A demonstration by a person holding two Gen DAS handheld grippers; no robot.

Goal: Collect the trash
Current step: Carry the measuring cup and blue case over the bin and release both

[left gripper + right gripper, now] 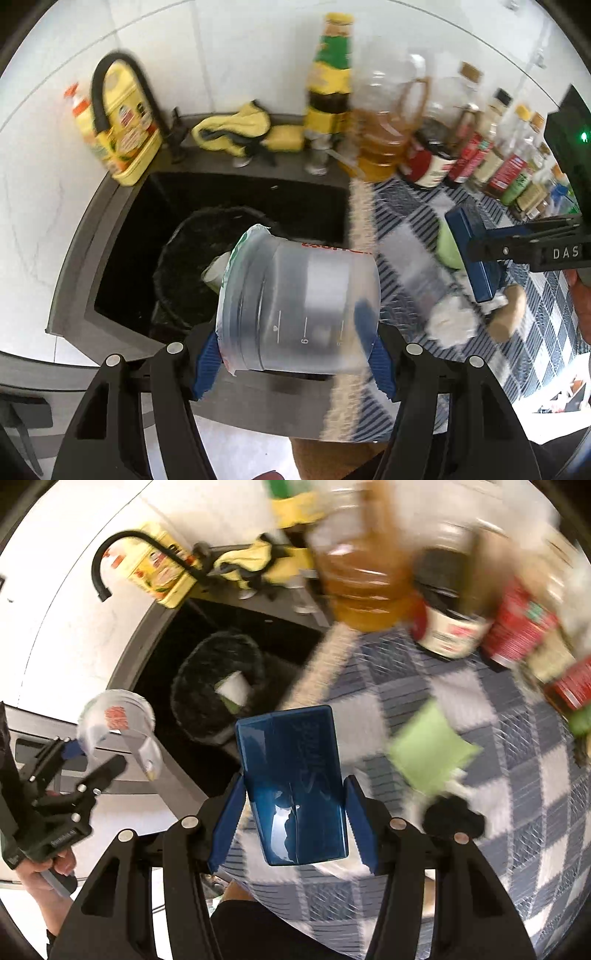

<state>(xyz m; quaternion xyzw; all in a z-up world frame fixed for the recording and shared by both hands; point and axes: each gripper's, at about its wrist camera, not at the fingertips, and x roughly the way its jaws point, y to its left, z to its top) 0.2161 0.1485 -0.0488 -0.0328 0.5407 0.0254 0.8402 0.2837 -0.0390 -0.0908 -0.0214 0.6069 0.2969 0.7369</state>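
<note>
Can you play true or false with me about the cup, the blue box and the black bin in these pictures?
1. The left gripper holds a see-through plastic cup. True.
2. The right gripper is empty. False: it is shut on a blue box.
3. The black-lined bin stands in the dark sink. True.
4. The bin has nothing in it. False: a pale cup already lies inside.
5. The cloth on the counter is plain red. False: it is blue and white checks.
6. Bottles stand along the back of the counter. True.
</note>
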